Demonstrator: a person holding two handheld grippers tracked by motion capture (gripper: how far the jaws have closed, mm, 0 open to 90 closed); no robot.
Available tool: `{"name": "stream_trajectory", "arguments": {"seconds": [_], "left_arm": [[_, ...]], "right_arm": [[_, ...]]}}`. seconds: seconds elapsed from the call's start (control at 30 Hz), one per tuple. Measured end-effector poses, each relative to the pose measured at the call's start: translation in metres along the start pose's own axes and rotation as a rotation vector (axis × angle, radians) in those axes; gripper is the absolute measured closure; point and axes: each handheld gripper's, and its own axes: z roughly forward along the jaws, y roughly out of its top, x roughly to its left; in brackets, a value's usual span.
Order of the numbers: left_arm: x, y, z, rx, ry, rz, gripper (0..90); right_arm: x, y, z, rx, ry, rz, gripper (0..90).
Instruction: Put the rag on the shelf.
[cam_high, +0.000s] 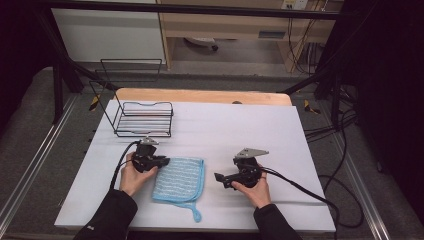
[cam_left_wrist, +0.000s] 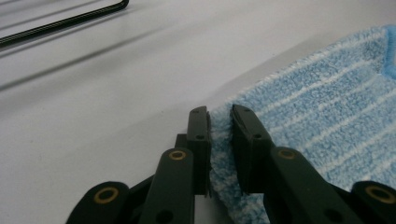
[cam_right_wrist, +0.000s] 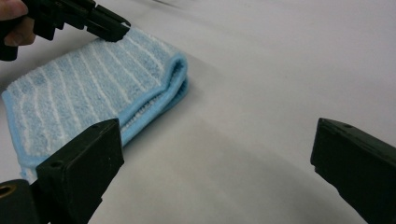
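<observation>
White desk (cam_high: 210, 130), seen from above. A black wire rack (cam_high: 144, 119) stands at far left. A folded blue striped cloth (cam_high: 177, 181) lies near centre. Left hand (cam_high: 131, 175), knuckles up, levels the left claw (cam_high: 164, 161) rightward, clenched on the cloth's left edge. Right hand (cam_high: 256, 188) aims the right claw (cam_high: 219, 178) leftward, released, beside the cloth.

A black wire rack (cam_high: 144, 119) is seen empty near the far left corner of the tabletop (cam_high: 200, 96), which is covered by a white sheet (cam_high: 240, 130). Black cables (cam_high: 345, 150) are seen on the floor beyond the right edge.
</observation>
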Motion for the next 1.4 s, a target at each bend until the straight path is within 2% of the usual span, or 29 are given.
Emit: {"name": "stream_trajectory", "arguments": {"seconds": [0.2,0.37,0.43,0.5,0.53,0.57,0.6,0.7,0.77,0.8,1.0,1.03,1.1,1.17,1.4], "left_arm": [[0.000,-0.001,0.001,-0.012,-0.001,0.002,77.2],[0.000,-0.001,0.000,-0.010,0.004,0.018,77.2],[0.001,-0.001,0.000,-0.009,-0.003,0.020,77.2],[0.001,-0.002,0.000,-0.010,-0.004,0.018,77.2],[0.001,-0.001,0.000,-0.009,-0.002,0.027,77.2],[0.001,-0.001,0.000,-0.009,-0.002,0.027,77.2],[0.001,-0.002,0.000,-0.010,-0.001,0.030,77.2],[0.001,-0.002,0.000,-0.012,-0.002,0.031,77.1],[0.001,-0.002,0.000,-0.013,-0.001,0.031,77.2],[0.000,-0.002,0.000,-0.013,-0.001,0.031,77.1],[0.001,-0.002,0.000,-0.017,-0.004,0.026,77.0],[0.001,-0.003,0.000,-0.017,-0.005,0.026,77.1],[0.001,-0.003,0.000,-0.018,-0.004,0.028,77.1],[0.001,-0.003,0.000,-0.019,-0.004,0.028,77.0],[0.002,-0.003,0.000,-0.021,-0.014,0.026,77.0]], "right_arm": [[0.015,0.021,0.011,-0.014,0.026,-0.010,1.8],[0.021,0.033,0.028,-0.011,0.009,-0.007,4.3],[0.023,0.038,0.047,0.006,0.000,0.015,12.1],[0.024,0.039,0.053,0.018,-0.008,0.024,14.6],[0.023,0.040,0.063,0.021,-0.017,0.027,22.5],[0.023,0.040,0.063,0.021,-0.017,0.027,22.5],[0.023,0.039,0.071,0.039,-0.019,0.045,28.8],[0.022,0.035,0.079,0.070,-0.023,0.042,38.1],[0.022,0.034,0.080,0.077,-0.017,0.048,40.6],[0.023,0.033,0.080,0.078,-0.013,0.040,47.0],[0.025,0.031,0.079,0.100,0.015,0.051,60.9],[0.025,0.031,0.079,0.107,0.029,0.067,63.1],[0.026,0.031,0.079,0.106,0.029,0.071,64.5],[0.026,0.031,0.080,0.114,0.040,0.103,69.7],[0.024,0.034,0.080,0.136,0.066,0.160,78.9]]}}
